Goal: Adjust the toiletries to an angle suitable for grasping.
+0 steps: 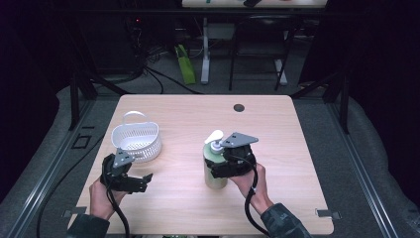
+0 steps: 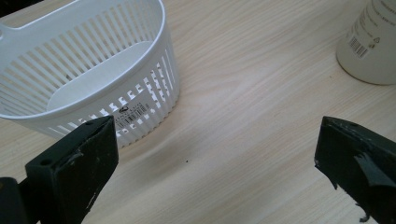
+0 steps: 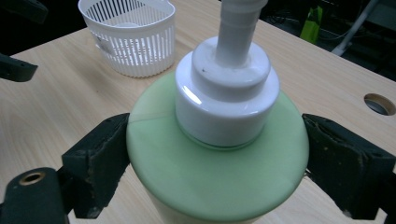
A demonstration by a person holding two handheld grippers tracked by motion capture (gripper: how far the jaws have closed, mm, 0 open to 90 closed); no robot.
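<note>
Behind the right claw (image 1: 223,166), the bottle's (image 1: 214,176) label is hidden.

pump bottle (image 1: 214,166) | pale green, white pump top | upright | on table, front centre-right

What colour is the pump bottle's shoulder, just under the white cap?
Pale green; the pump bottle shows it best in the right gripper view.
</note>
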